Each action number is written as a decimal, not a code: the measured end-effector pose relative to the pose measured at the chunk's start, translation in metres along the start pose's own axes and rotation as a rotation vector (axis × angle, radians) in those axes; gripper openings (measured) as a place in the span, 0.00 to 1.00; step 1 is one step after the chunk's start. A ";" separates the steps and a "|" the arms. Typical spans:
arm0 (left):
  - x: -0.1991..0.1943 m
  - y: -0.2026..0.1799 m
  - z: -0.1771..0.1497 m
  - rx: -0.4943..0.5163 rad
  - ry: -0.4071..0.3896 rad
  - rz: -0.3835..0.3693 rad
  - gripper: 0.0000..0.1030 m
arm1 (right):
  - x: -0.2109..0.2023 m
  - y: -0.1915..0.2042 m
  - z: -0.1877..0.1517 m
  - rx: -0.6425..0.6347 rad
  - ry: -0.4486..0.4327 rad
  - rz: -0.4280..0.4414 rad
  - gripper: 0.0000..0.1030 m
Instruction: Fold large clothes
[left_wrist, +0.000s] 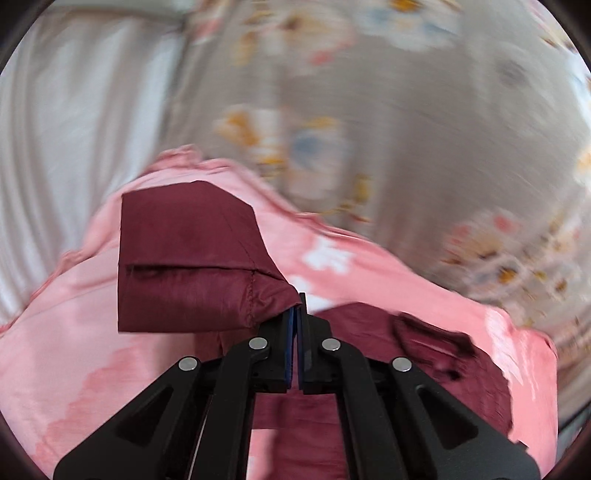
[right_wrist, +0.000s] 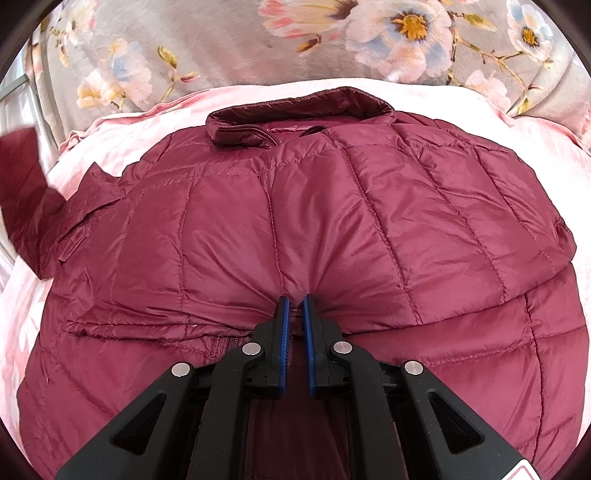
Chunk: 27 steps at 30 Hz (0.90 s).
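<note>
A maroon quilted puffer jacket (right_wrist: 332, 221) lies spread on a pink cloth, collar (right_wrist: 299, 114) at the far side. My right gripper (right_wrist: 295, 301) is shut on a pinch of the jacket's fabric near the middle of its body, and creases radiate from the grip. In the left wrist view my left gripper (left_wrist: 297, 302) is shut on the edge of the jacket's sleeve (left_wrist: 184, 258), which hangs lifted above the pink cloth. That raised sleeve (right_wrist: 18, 177) shows blurred at the left edge of the right wrist view.
The pink cloth (right_wrist: 122, 140) lies over a grey blanket with a flower print (right_wrist: 258, 55). A white curtain or sheet (left_wrist: 74, 129) shows at the left of the left wrist view. More of the maroon jacket (left_wrist: 424, 350) lies below the left gripper.
</note>
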<state>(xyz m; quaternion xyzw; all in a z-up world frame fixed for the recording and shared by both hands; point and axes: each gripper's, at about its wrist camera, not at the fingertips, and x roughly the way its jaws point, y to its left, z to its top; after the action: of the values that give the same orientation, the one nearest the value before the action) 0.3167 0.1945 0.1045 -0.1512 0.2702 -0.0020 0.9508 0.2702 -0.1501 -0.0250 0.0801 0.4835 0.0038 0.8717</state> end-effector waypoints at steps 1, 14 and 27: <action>0.000 -0.014 -0.002 0.020 0.002 -0.020 0.00 | 0.000 0.000 0.000 0.002 0.000 0.002 0.07; 0.023 -0.180 -0.063 0.293 0.138 -0.256 0.00 | -0.001 -0.011 -0.001 0.050 -0.001 0.058 0.07; 0.086 -0.236 -0.164 0.406 0.340 -0.307 0.00 | -0.056 -0.081 -0.029 0.286 -0.018 0.196 0.14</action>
<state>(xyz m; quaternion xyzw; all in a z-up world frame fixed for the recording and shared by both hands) 0.3243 -0.0853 -0.0037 0.0051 0.3933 -0.2249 0.8915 0.2105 -0.2304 -0.0046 0.2499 0.4610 0.0194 0.8512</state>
